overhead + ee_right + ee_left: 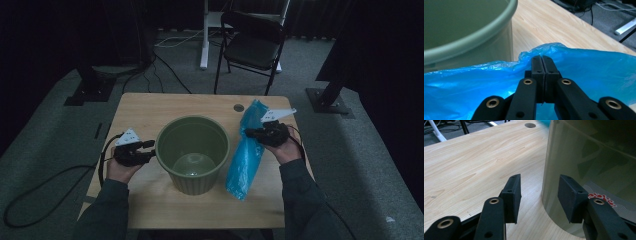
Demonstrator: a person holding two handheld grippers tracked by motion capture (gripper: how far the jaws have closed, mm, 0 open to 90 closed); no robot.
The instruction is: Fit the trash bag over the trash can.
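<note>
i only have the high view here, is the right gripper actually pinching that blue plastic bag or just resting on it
Observer: Pinching. In the right gripper view the right gripper has its jaws shut on a fold of the thin blue plastic bag.
Operator: and the left one, has it got the bin
Observer: No. The left gripper is open, one pad against the outside of the round green plastic bin, the other over the light wooden table.

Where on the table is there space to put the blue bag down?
The table is bare along its far edge, behind the green bin, and at the far left corner. The near edge, between the person's sleeves, is free too. It is crowded at the middle, where the left gripper sits by the bin and the right gripper pinches the blue bag.
</note>
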